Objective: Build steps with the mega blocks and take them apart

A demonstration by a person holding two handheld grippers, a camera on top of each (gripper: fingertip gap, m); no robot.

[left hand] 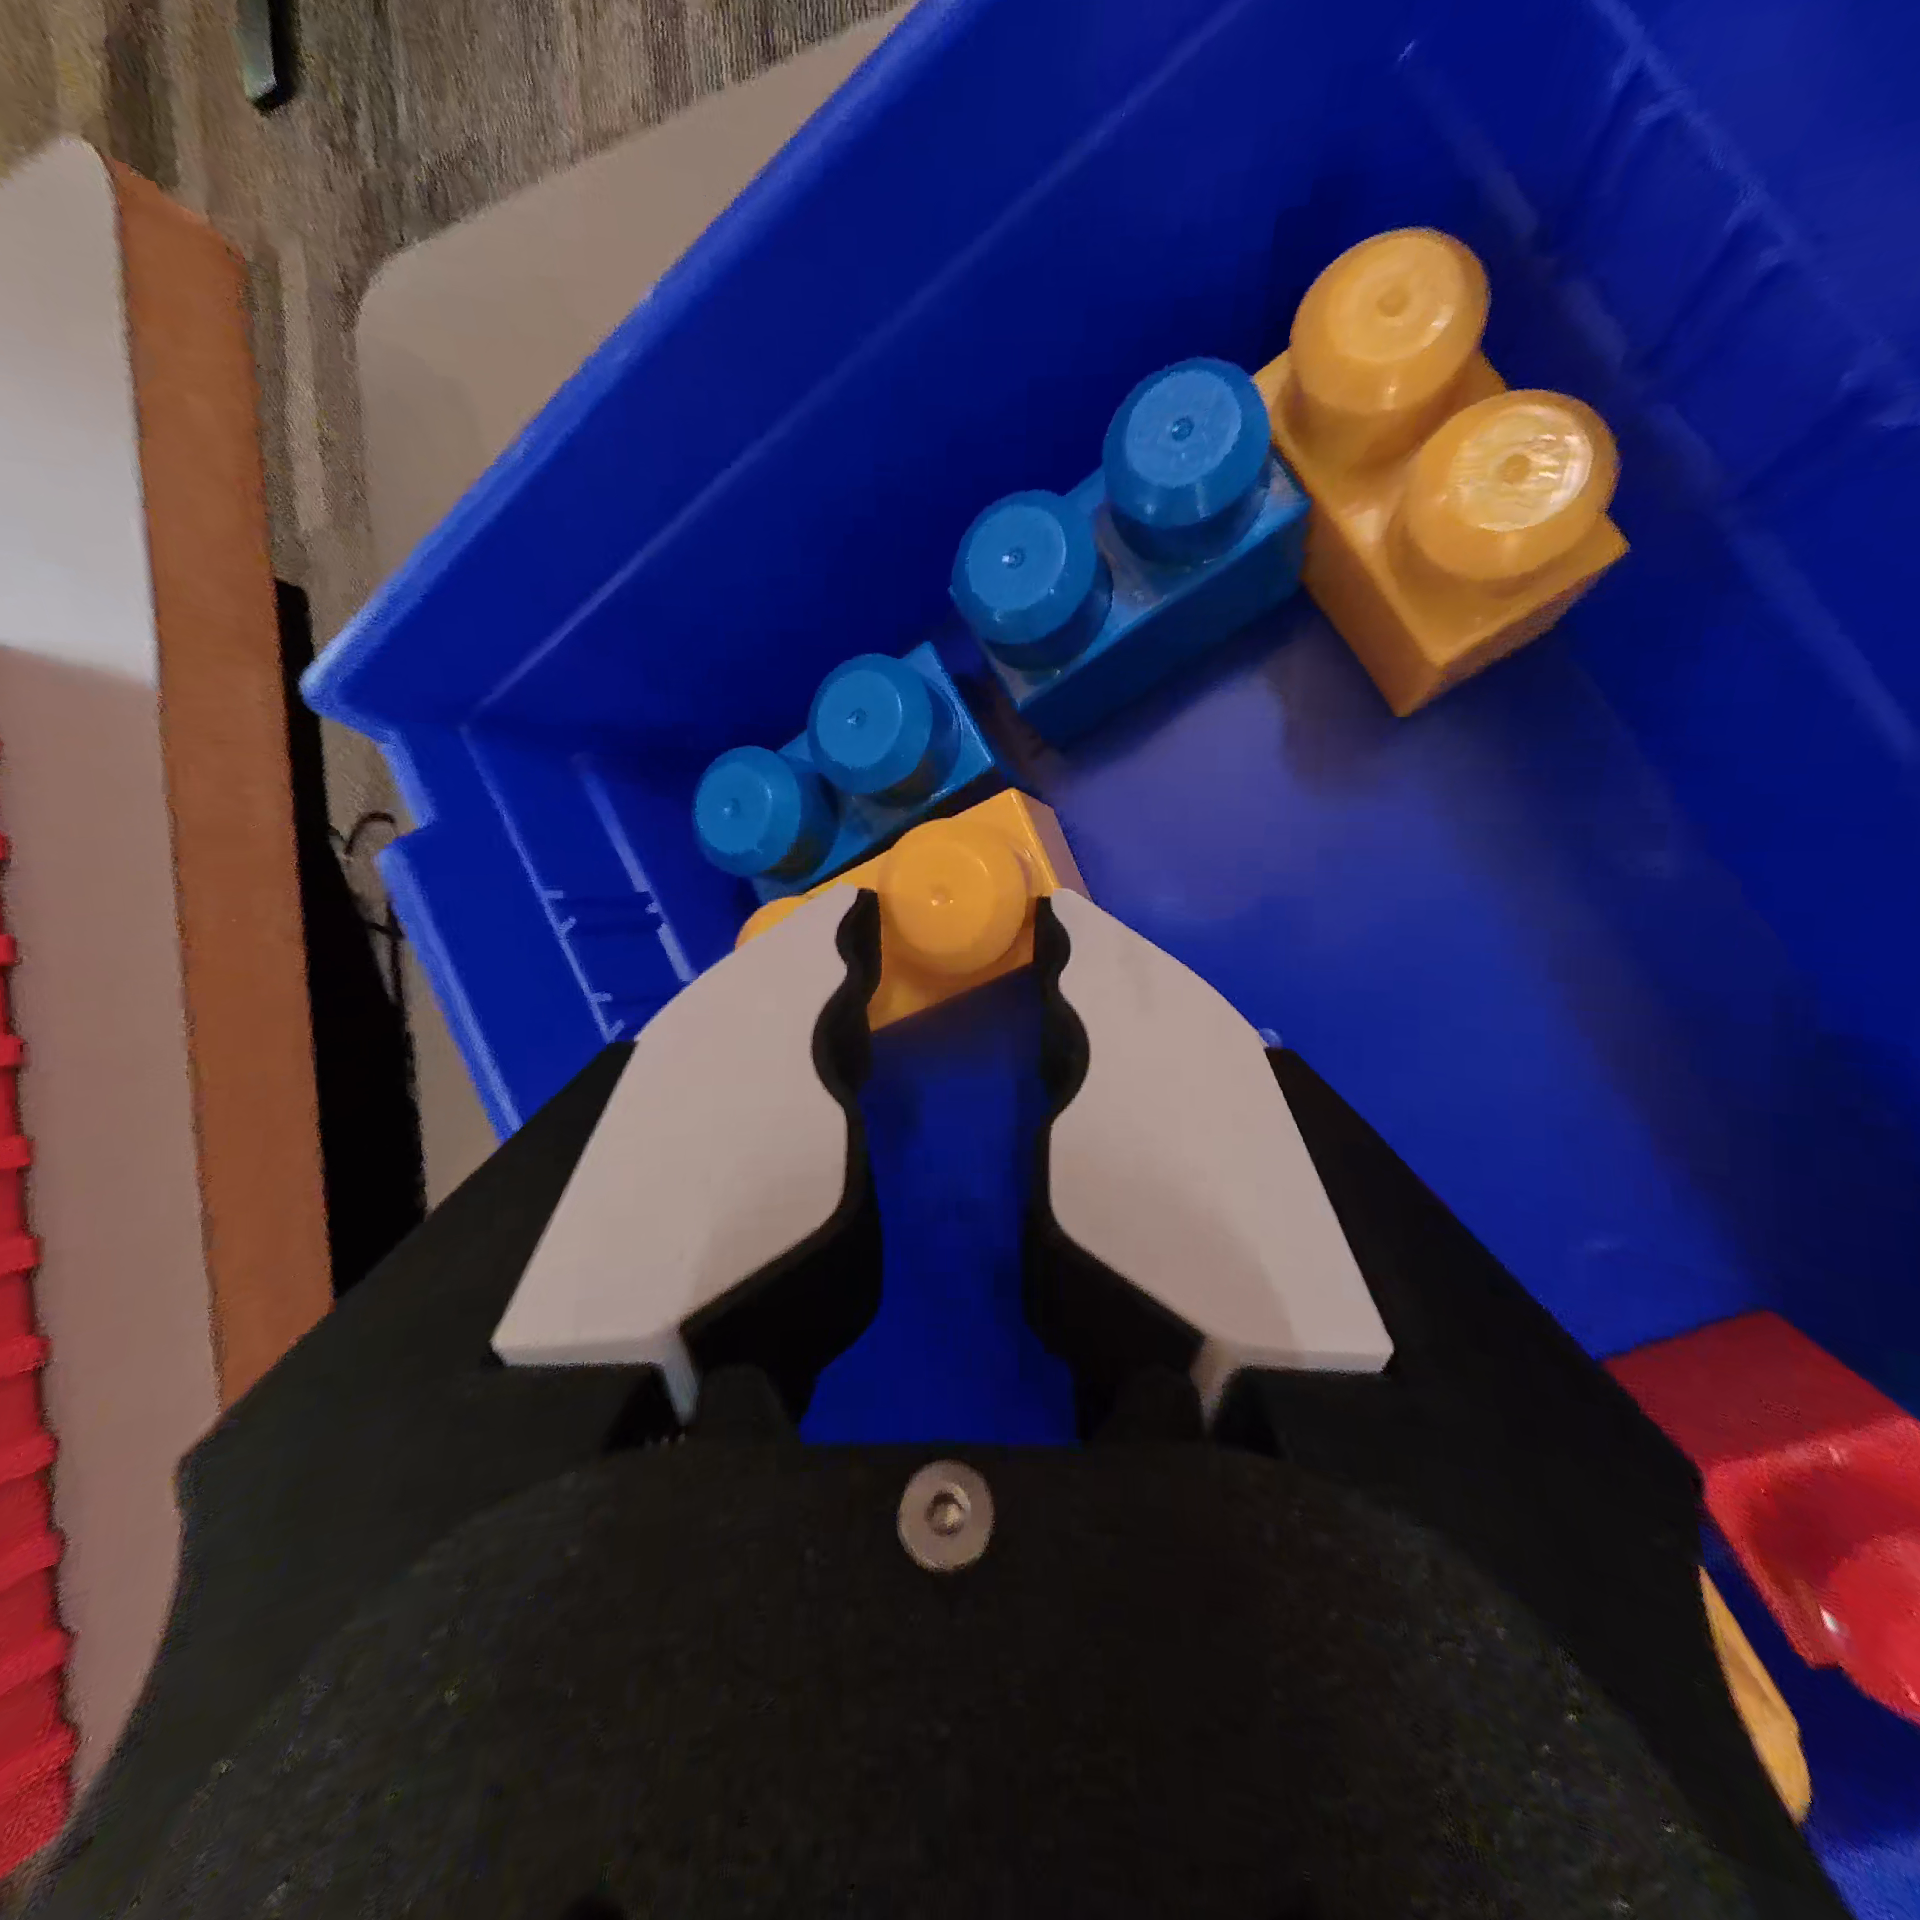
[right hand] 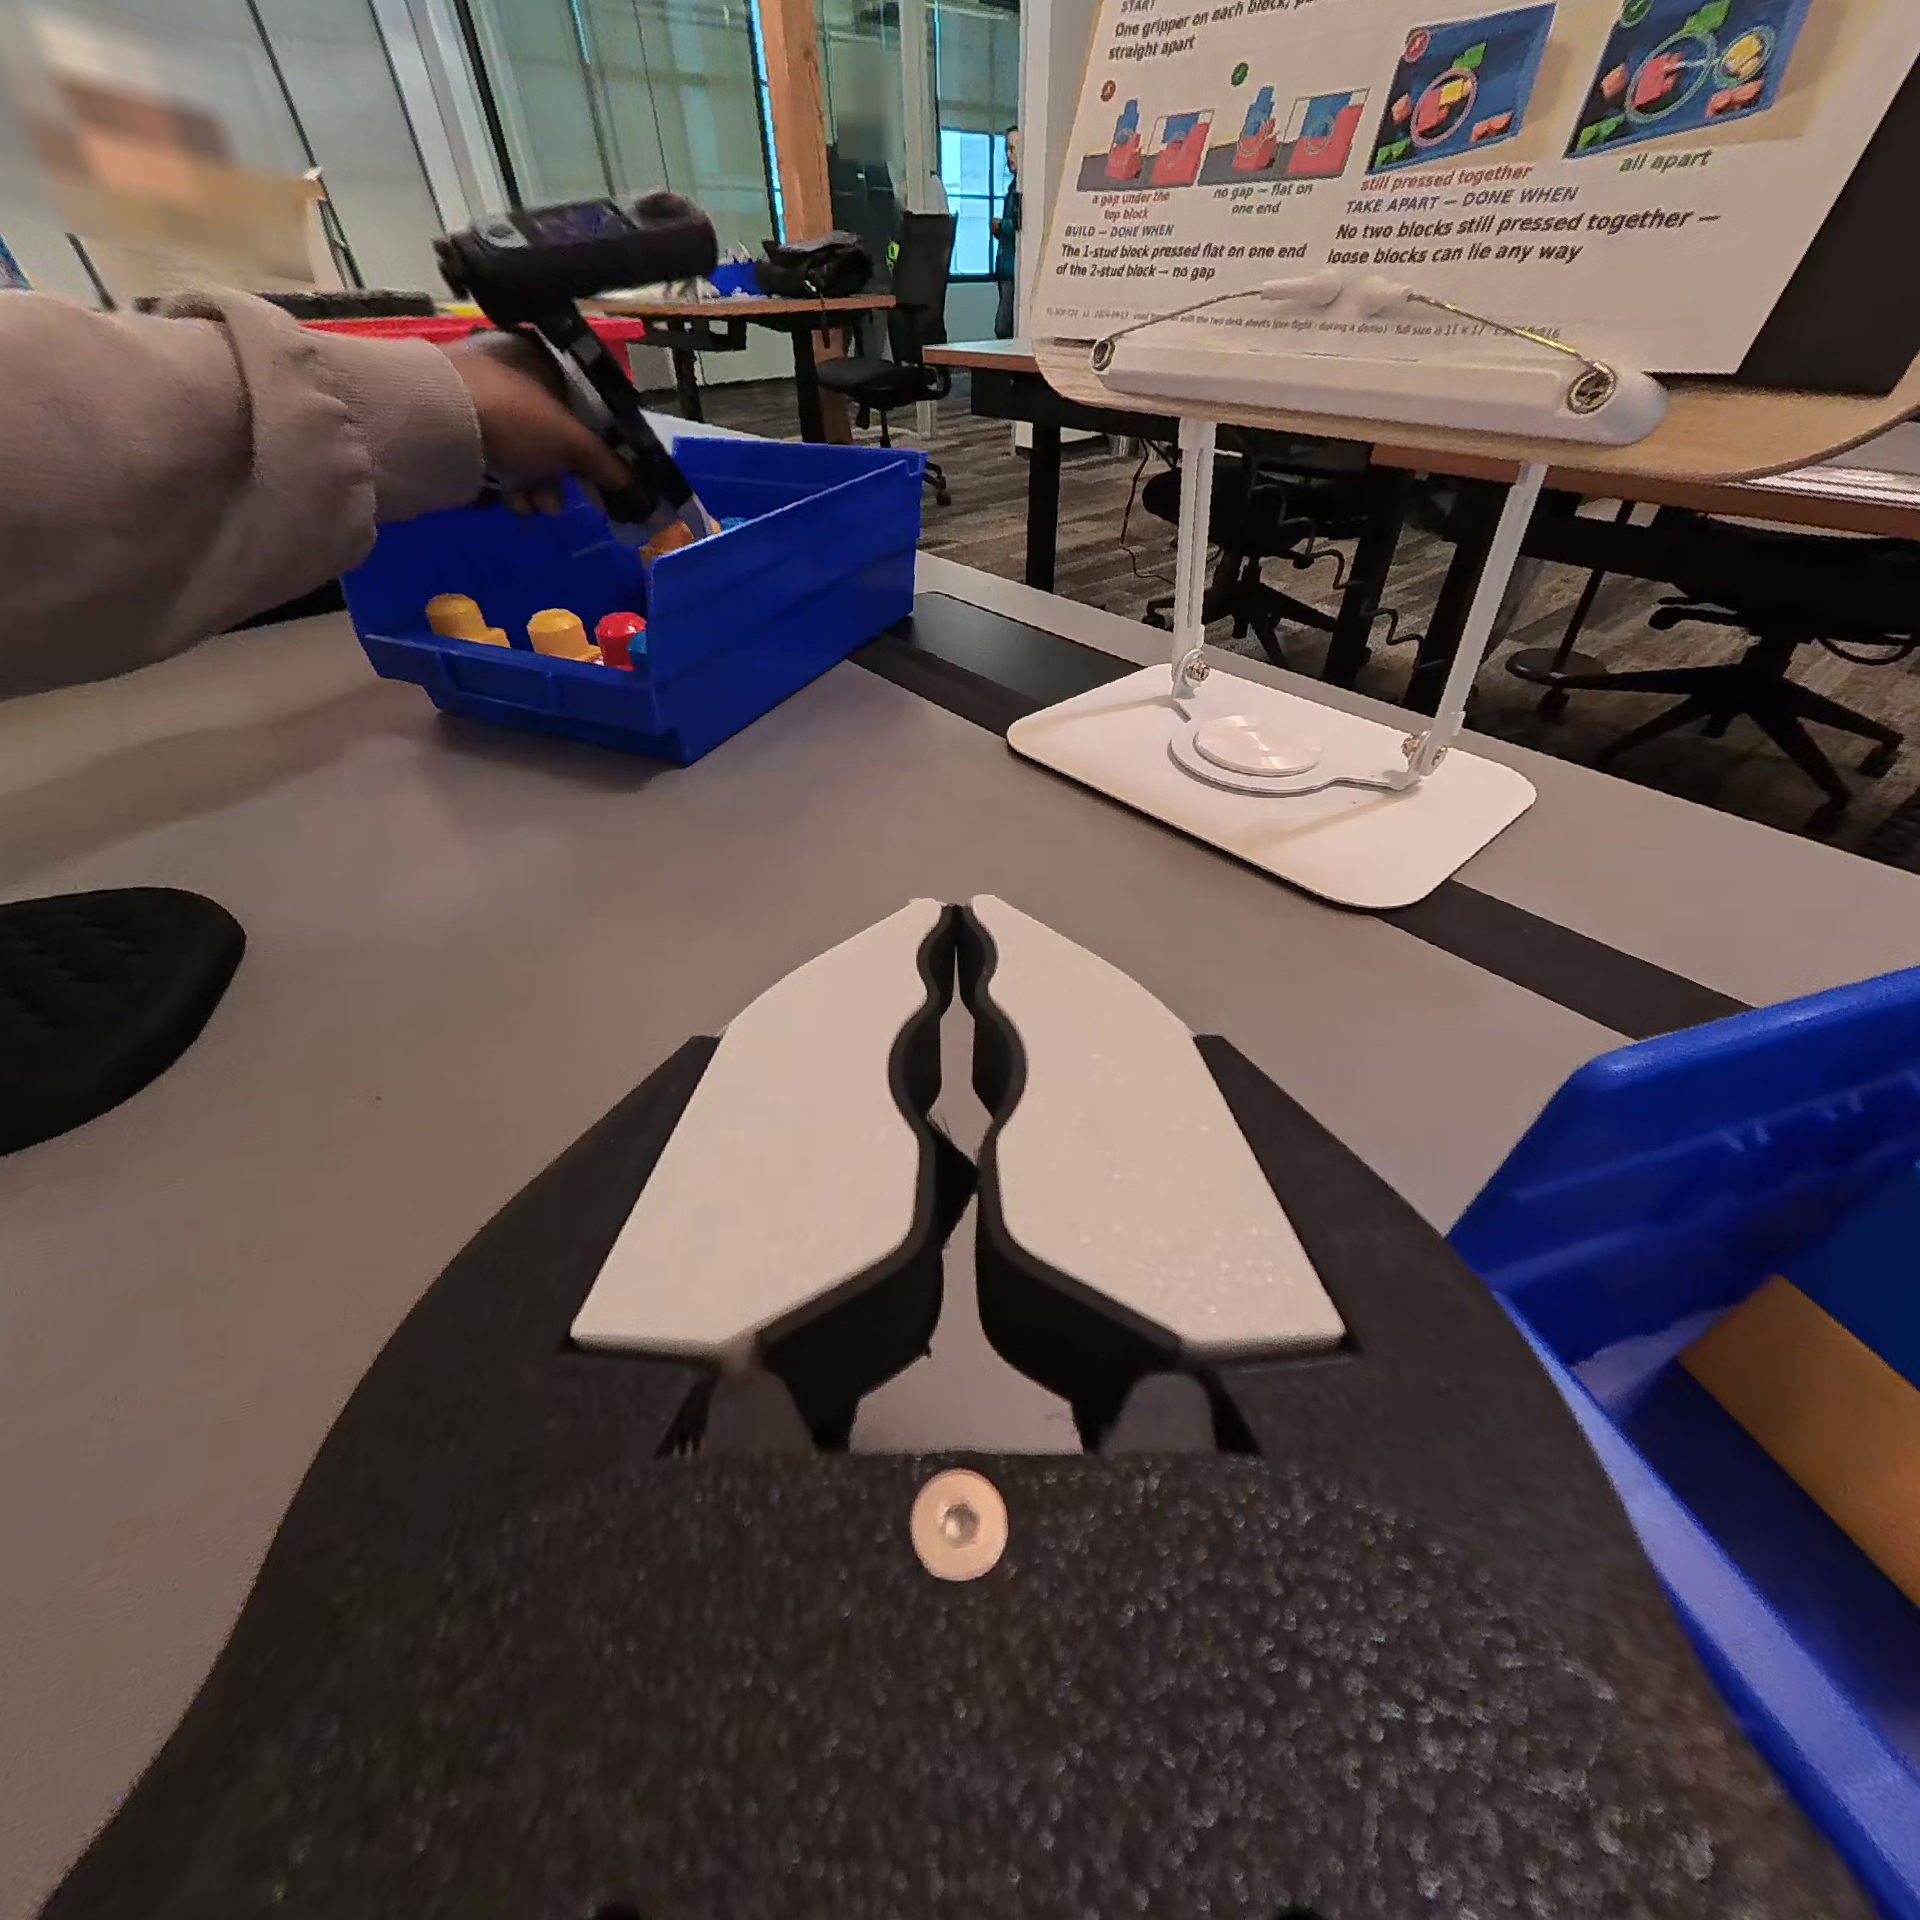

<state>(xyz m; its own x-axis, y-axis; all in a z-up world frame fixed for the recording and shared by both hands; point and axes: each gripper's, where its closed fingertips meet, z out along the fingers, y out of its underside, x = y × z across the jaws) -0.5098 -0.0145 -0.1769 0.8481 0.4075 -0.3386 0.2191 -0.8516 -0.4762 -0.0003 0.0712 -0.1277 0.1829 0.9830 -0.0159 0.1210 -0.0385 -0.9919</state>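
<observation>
You are reaching your left gripper (left hand: 951, 914) down into a blue bin (left hand: 727, 436) and its fingers are flanking the stud of a small yellow one-stud block (left hand: 951, 935) at the bin's near left corner; they are sitting against the stud's sides, but whether they are truly pinching it I cannot tell. Just beyond it, two blue two-stud blocks (left hand: 1132, 561) are lying in a row, with a yellow two-stud block (left hand: 1444, 488) at the far end.

Your right gripper (right hand: 958, 914) is hovering over the grey table (right hand: 468, 935), fingers closed on nothing.

This looks like the picking step of building: next, you would need a firm squeeze and a straight lift out of the bin (watch the wall beside it).

A red block (left hand: 1829, 1496) is cut off at the right edge, and the yellow block's base is hidden behind the fingers.
</observation>
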